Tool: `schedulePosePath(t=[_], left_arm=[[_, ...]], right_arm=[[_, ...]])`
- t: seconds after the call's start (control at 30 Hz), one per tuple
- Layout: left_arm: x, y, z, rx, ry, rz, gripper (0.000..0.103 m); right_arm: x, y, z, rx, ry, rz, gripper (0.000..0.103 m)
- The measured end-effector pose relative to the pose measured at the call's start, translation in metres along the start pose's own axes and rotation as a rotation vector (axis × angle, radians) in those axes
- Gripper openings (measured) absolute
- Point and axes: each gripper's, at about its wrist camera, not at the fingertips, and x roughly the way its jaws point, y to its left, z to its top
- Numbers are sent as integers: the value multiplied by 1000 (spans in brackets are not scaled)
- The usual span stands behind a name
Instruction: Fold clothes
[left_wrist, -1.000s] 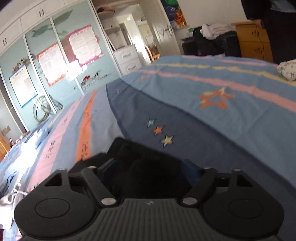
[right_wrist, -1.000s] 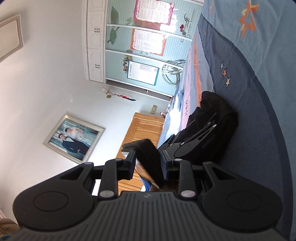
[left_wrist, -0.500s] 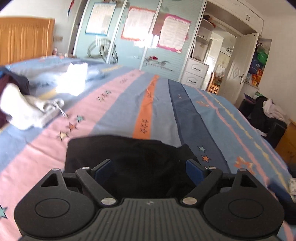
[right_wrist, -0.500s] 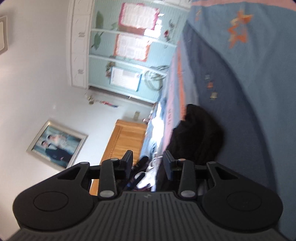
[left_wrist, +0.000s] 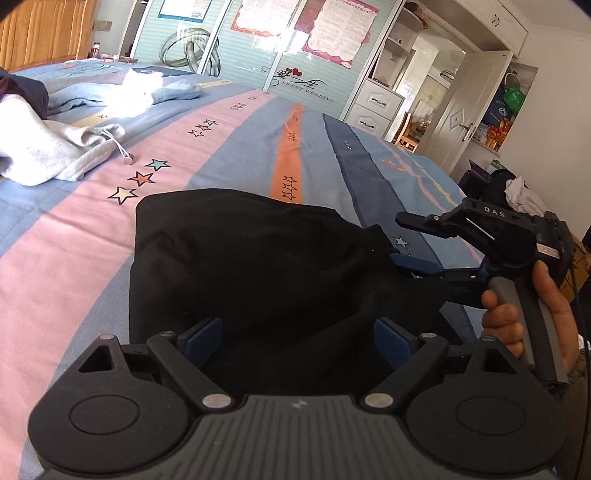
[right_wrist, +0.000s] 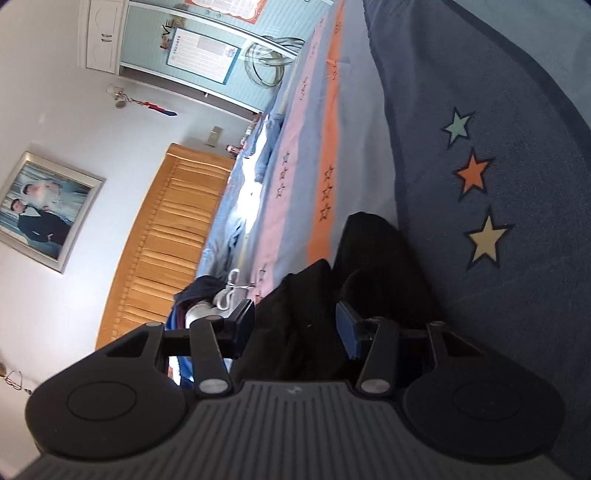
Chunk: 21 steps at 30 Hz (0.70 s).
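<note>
A black garment (left_wrist: 258, 266) lies bunched on the striped bedspread (left_wrist: 229, 147), straddling its pink, pale blue and orange stripes, with its near edge running under the cameras so that its full outline is cut off; its folds are so dark that no seam, sleeve or collar can be made out. The left hand-held gripper (left_wrist: 295, 343) sits low over the cloth with its blue pads spread wide apart, the fabric lying between them but neither pad pressing on it. The right hand-held gripper (left_wrist: 410, 243) comes in from the right edge of the left wrist view, turned on its side so one finger sits above the other; a hand (left_wrist: 517, 317) wraps its grey handle, and the rest of the arm is out of frame. Its jaws are opening, and in its own view (right_wrist: 295, 328) dark cloth fills the gap between the pads; whether the lower pad touches the fabric is hard to tell, since black cloth and black fingers merge. A grey garment with a drawstring (left_wrist: 48, 147) lies crumpled at the far left of the bed, partly cut by the frame edge, with a dark blue item just behind it that is mostly hidden. Further up the bed, pale blue bedding is washed out by sunlight. A wooden headboard (right_wrist: 166, 236) and a framed picture (right_wrist: 40, 214) show in the tilted right wrist view.
</note>
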Motion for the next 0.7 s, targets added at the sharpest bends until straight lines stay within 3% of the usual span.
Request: schedulePosePath(t=[0.33, 0.43, 0.57, 0.7], left_arm=[[-10, -1, -8, 30, -4, -3, 91], [-11, -2, -9, 29, -6, -5, 91], [-16, -1, -8, 16, -13, -9, 92], [-30, 3, -6, -2, -47, -11, 94]], right_arm=[[21, 12, 13, -97, 64, -86, 53], [30, 12, 16, -90, 100, -62, 57], [45, 17, 14, -100, 169, -4, 72], [51, 27, 8, -143, 185, -29, 70]])
